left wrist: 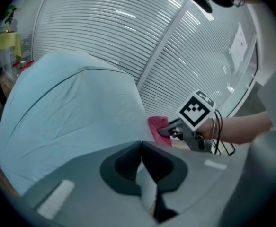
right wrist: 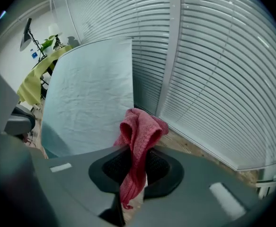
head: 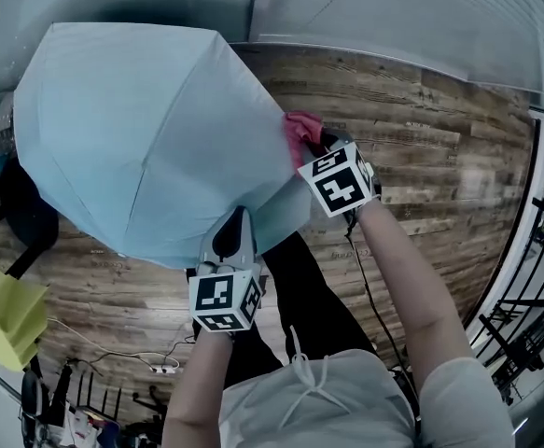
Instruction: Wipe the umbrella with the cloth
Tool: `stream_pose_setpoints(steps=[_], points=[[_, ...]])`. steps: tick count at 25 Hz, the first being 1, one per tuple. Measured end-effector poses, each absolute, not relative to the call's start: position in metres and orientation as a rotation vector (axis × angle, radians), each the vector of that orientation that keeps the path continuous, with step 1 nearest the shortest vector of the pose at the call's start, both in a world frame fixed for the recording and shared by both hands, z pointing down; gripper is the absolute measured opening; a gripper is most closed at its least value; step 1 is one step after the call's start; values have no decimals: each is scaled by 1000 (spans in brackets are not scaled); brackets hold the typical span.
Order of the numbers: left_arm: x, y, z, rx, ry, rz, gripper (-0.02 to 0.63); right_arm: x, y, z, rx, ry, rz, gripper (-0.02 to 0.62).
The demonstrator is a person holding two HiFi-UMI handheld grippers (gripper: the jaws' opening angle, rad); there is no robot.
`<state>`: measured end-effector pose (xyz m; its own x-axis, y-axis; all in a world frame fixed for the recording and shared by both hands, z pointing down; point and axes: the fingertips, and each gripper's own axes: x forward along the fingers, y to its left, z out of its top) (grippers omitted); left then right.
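Note:
An open pale blue umbrella fills the upper left of the head view, canopy towards me. My left gripper is shut on the canopy's near edge; in the left gripper view its jaws meet, with a strip of blue fabric between them below the umbrella. My right gripper is shut on a red cloth, which touches the umbrella's right edge. In the right gripper view the cloth hangs bunched between the jaws, next to a blue panel. The left gripper view also shows the cloth and right gripper.
Wooden plank floor lies below, and a window wall with slatted blinds stands just behind the umbrella. A yellow-green bag and dark chair are at the left, cables lie near my feet, and a black rack stands at the right.

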<state>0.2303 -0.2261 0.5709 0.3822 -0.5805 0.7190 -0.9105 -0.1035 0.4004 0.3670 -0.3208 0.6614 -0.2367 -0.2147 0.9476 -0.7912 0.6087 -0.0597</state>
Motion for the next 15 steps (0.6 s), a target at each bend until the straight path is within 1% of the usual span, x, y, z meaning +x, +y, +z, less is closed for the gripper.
stream_pose_setpoints(steps=[8,11,15], points=[[228,-204,582,1799,-1286,495,6,409,-317,658,940,-1668,648,60],[217,-188,578,1817,-1274,470,6,404,-303,637,997,-1654,615,58],[190,-155,566,1869,-1250,468,6,372,-271,599,1058,-1670,584,58]])
